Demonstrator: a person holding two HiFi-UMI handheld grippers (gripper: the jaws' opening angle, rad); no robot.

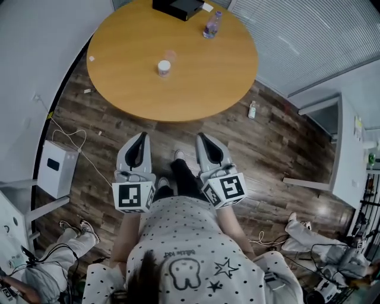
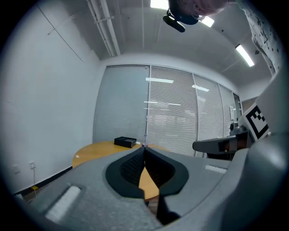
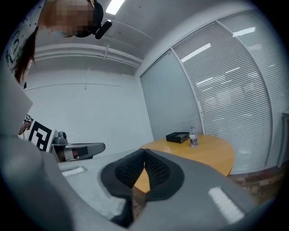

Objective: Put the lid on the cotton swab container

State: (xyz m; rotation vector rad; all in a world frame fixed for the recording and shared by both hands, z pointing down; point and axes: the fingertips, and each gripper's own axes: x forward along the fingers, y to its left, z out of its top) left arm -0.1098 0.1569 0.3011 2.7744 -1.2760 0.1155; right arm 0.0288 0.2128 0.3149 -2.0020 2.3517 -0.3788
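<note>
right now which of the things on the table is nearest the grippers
The small white-topped cotton swab container, near the middle of the table; the water bottle and black box sit at the far edge.

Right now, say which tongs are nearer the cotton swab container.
Left, narrowly. The left tongs are below-left of the container, the right tongs farther below-right, both off the table.

Even cool light from ceiling strips (image 2: 244, 55); gripper views fisheye-warped, dark-cornered.
</note>
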